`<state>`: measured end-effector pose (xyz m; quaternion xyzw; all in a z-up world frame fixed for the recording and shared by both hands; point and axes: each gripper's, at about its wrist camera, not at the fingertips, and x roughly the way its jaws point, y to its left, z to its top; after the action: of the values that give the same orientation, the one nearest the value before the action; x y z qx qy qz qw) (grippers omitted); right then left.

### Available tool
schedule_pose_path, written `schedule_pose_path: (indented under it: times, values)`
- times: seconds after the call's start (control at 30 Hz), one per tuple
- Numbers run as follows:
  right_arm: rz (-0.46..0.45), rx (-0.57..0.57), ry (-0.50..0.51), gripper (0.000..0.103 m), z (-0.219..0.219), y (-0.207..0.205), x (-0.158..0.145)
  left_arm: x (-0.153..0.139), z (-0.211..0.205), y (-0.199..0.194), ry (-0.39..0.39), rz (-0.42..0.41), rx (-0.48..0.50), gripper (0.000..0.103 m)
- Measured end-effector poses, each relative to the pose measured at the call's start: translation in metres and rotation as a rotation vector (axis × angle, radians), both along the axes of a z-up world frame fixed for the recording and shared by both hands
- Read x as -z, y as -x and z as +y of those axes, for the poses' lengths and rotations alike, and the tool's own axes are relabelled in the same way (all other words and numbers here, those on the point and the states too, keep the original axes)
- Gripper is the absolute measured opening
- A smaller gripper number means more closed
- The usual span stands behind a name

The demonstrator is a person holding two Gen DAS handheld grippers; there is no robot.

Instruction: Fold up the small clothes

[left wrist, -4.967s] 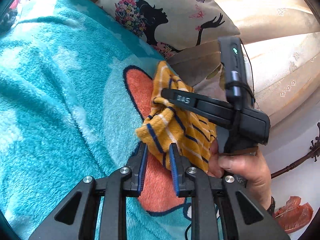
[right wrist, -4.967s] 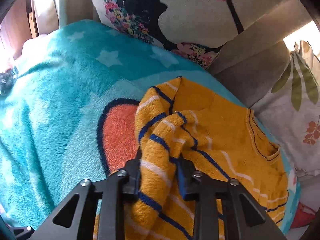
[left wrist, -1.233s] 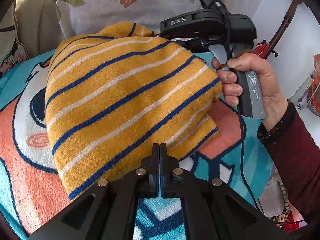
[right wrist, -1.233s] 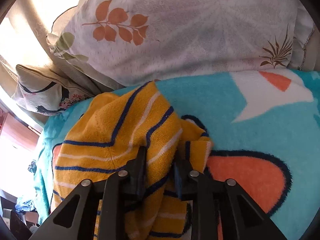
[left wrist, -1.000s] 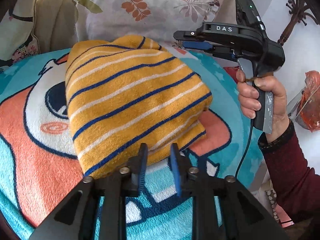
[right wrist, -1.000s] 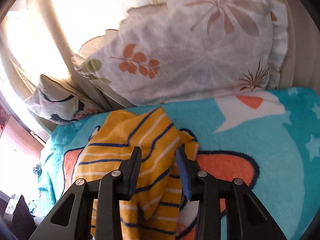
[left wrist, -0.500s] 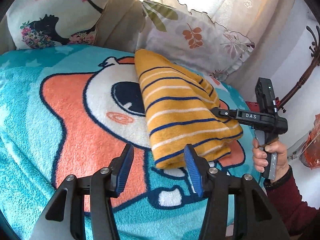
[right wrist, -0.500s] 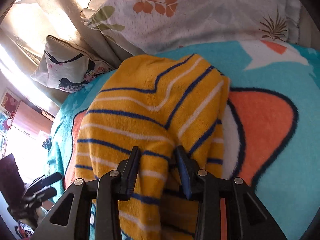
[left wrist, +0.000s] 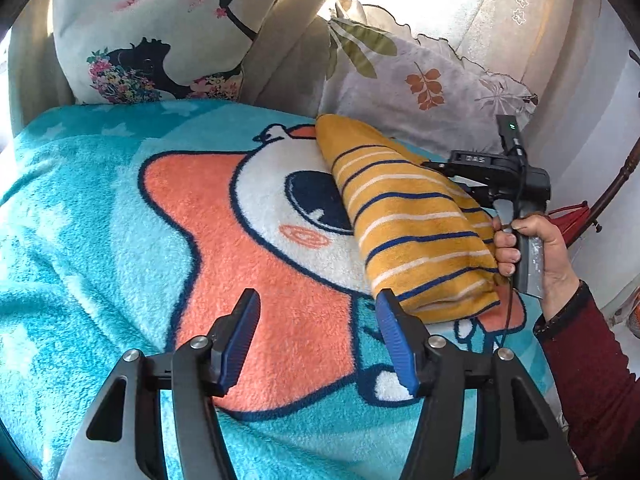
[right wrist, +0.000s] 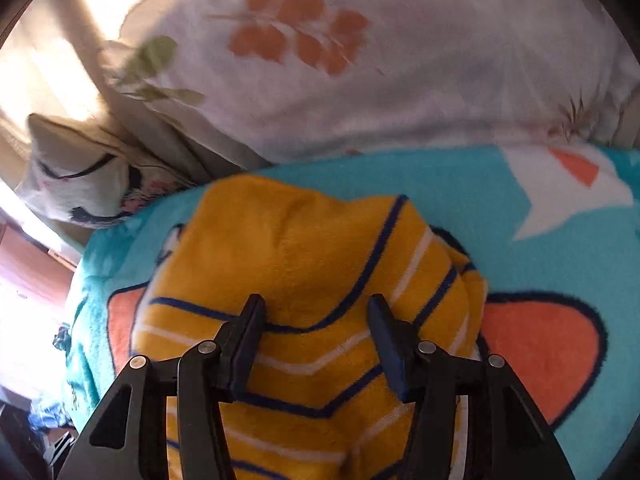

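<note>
A yellow garment with navy and white stripes (left wrist: pixel 412 224) lies folded into a thick bundle on the right of a teal blanket (left wrist: pixel 80 208). My left gripper (left wrist: pixel 320 336) hovers over the blanket's orange star, just left of the bundle's near corner. Its jaws are opening, with nothing between them. My right gripper (right wrist: pixel 316 340) sits low over the garment (right wrist: pixel 304 256). Its jaws are opening too, and the cloth lies flat beneath and between the blue pads (right wrist: pixel 244 348), which do not pinch it. From the left wrist view, a hand (left wrist: pixel 536 248) holds the right gripper (left wrist: pixel 446 178) at the bundle's far right side.
A leaf-print pillow (left wrist: pixel 424 84) and a silhouette-print pillow (left wrist: pixel 152 36) lean on the beige sofa back behind the blanket. Past the bundle on the right the seat ends, with a dark wooden stand (left wrist: pixel 616 184) and a red object (left wrist: pixel 568 216) there.
My left gripper let go of the garment's near edge, opened wide and drew back to the left. My right gripper came down onto the bundle and spread its jaws.
</note>
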<state>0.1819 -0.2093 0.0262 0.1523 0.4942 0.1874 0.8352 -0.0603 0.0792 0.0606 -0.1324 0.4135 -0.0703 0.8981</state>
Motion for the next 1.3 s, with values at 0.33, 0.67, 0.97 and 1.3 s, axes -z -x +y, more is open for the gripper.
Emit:
schedule_pose_path:
  times: [0.33,0.67,0.97,1.3]
  values:
    - [-0.032,0.05,-0.113,0.081,-0.076,0.066,-0.033,0.011,0.004,-0.046,0.14,0.017,0.046,0.068]
    - [0.083,0.025,-0.301,0.067,-0.052,0.029,0.027,0.059,-0.051,-0.135,0.335,0.179,0.183,0.051]
    - [0.012,0.054,-0.101,0.055,-0.054,0.05,0.005,0.031,-0.059,-0.095,0.068,0.163,0.111,0.044]
    - [-0.127,0.064,-0.032,0.067,-0.066,0.109,-0.034,0.023,-0.054,-0.051,-0.049,0.096,0.02,0.054]
